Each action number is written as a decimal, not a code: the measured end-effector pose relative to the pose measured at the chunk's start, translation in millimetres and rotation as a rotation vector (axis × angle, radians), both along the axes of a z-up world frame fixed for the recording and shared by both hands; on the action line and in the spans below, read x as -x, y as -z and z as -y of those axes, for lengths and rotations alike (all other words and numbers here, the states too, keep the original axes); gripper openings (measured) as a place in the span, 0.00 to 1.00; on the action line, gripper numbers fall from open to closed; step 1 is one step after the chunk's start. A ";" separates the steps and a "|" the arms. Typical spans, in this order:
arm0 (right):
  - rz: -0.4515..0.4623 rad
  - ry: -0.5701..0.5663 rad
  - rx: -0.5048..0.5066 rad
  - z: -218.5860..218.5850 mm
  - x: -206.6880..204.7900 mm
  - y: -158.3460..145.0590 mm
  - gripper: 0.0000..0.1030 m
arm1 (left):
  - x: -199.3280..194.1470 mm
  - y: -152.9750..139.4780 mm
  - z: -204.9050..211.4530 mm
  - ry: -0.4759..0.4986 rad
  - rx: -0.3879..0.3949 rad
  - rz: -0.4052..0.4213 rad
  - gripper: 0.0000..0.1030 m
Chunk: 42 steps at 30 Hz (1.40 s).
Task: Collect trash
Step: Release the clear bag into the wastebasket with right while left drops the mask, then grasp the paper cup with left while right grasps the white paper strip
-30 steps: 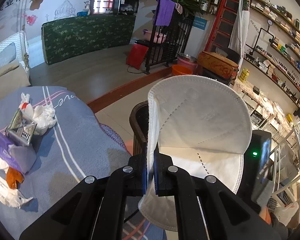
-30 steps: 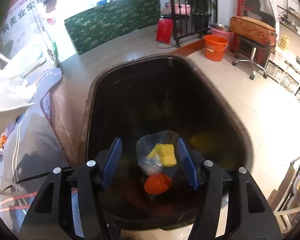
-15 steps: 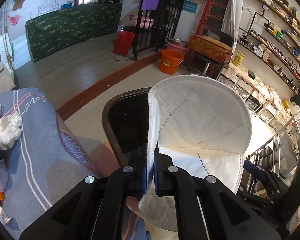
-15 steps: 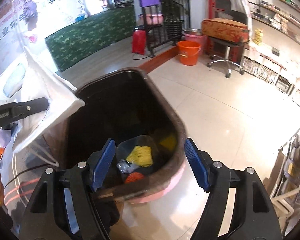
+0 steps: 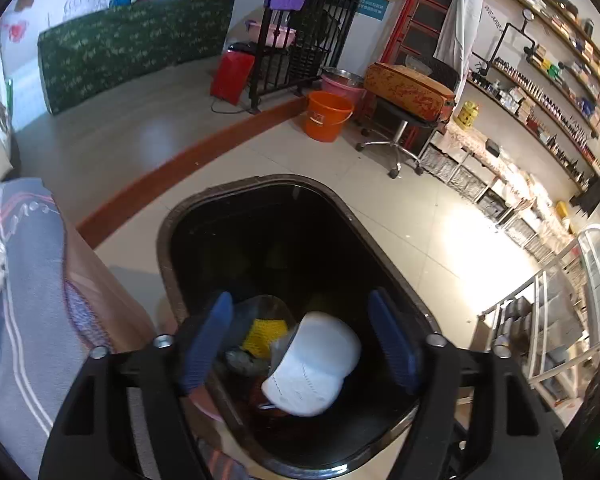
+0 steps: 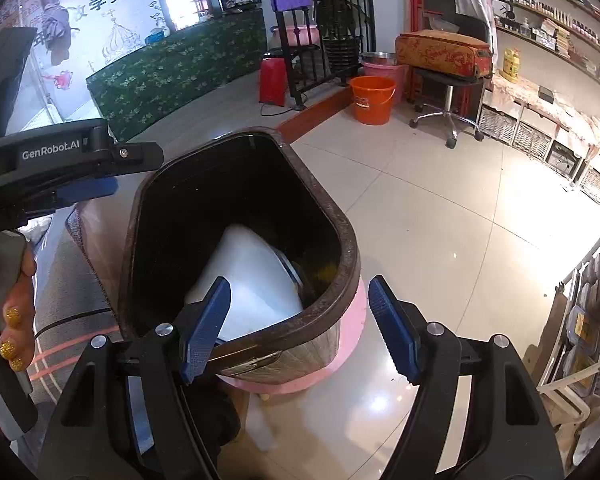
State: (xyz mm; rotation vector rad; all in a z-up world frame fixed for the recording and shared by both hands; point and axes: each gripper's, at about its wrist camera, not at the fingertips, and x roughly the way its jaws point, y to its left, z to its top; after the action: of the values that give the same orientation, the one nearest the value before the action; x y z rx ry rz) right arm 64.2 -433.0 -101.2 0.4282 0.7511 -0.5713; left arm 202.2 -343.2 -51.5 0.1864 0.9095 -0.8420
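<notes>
Tiled shop floor (image 5: 380, 216) carries the dark bin (image 5: 180, 280) beside the table (image 5: 32, 320). Left claw (image 5: 300, 340) is opening, nothing between its pads; the white mask (image 5: 312, 364) lies inside the bin on other rubbish. Right claw (image 6: 300, 320) stands spread and empty, straddling the bin's near rim. Risk: lowering either claw could strike that rim and tip the bin.
</notes>
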 end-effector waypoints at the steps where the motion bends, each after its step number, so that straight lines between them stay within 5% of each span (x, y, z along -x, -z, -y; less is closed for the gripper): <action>1: 0.003 -0.003 0.002 -1.5 -0.2 -0.6 0.69 | 0.6 -0.2 -3.3 -0.009 -0.010 0.010 0.76; 7: 0.010 -0.028 -0.002 -7.9 -7.8 -1.3 0.69 | 4.9 -2.0 -37.0 -0.092 0.022 -0.028 0.80; 16: 0.027 -0.113 -0.004 -30.2 -26.6 -10.4 0.69 | 13.0 -20.1 -90.7 -0.183 0.069 0.018 0.82; 21: 0.035 -0.182 -0.014 -47.4 -36.3 -15.0 0.69 | 20.3 -28.6 -121.8 -0.260 0.046 0.107 0.83; 42: 0.058 -0.507 -0.043 -147.1 -89.3 -39.3 0.69 | 23.9 -13.8 -268.6 -0.552 -0.095 0.128 0.82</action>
State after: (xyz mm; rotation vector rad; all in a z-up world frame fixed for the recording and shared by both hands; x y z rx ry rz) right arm 153.5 -285.9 -61.9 0.2768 0.7814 -0.0677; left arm 178.3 -74.7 -37.7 0.0633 0.8244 -0.2720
